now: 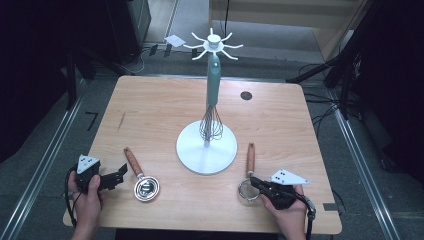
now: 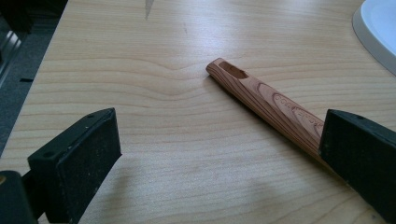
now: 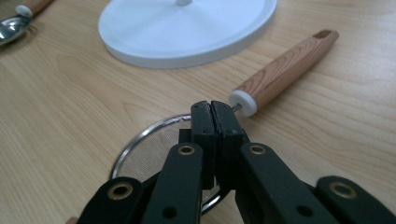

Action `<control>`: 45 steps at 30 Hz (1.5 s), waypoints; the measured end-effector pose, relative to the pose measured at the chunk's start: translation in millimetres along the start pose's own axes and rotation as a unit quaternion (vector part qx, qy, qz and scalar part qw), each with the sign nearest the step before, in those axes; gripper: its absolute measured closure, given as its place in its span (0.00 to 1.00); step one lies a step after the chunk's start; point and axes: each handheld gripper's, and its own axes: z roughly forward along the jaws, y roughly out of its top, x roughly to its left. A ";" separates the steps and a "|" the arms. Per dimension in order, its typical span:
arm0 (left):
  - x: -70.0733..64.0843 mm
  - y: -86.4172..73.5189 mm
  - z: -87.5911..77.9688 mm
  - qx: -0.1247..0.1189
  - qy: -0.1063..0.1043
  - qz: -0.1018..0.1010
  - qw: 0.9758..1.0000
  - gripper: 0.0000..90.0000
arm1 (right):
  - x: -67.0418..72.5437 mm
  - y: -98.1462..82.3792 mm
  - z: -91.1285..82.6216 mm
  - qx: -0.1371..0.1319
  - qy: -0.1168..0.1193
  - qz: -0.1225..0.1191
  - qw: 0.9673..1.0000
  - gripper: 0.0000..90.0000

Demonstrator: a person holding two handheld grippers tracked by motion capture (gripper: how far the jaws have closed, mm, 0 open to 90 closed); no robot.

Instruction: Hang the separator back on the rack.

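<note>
A strainer [image 1: 250,159] with a wooden handle lies right of the white stand base [image 1: 206,150]. My right gripper [image 1: 253,180] is shut, pads pressed flat together, its tips over the wire neck where the strainer [image 3: 285,67] meets its mesh. I cannot tell whether the tips touch the wire. A steel ladle [image 1: 146,188] with a wooden handle lies at the left. My left gripper [image 1: 121,172] rests open beside that handle. In the left gripper view the ladle handle [image 2: 266,100] runs toward the right jaw of my left gripper [image 2: 219,154].
A teal-handled whisk [image 1: 213,97] hangs from the stand's hooked top [image 1: 214,44], over the base [image 3: 187,32]. The ladle's bowl [image 3: 11,28] shows far left in the right gripper view. A dark round hole [image 1: 246,95] marks the table's far right.
</note>
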 end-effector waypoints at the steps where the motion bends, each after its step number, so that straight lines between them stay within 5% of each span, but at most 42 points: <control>1: 0.0 0.0 0.0 0.000 0.000 0.000 1.000 0.00 | -1.7 -1.3 0.5 0.007 -0.004 -0.002 1.000 1.00; 12: -0.1 0.0 0.0 0.000 0.000 0.000 1.000 0.00 | -16.1 -8.8 -1.7 0.045 -0.033 -0.009 0.998 0.99; 25: -0.2 0.0 0.1 0.000 0.000 0.000 1.000 0.00 | -34.7 -8.4 -14.8 0.054 -0.085 -0.005 0.995 0.92; 37: -0.2 -0.1 0.1 -0.001 0.001 0.001 1.000 0.00 | -34.7 19.4 -21.6 0.033 -0.111 0.016 0.993 0.85; 40: -0.3 -0.1 0.0 -0.001 0.001 0.002 1.000 0.00 | -32.5 32.7 -14.0 0.036 -0.097 0.025 0.994 0.98; 45: -0.2 -0.2 0.1 -0.002 0.001 0.002 1.000 0.00 | -32.2 44.7 -2.8 0.049 -0.107 0.033 0.992 0.88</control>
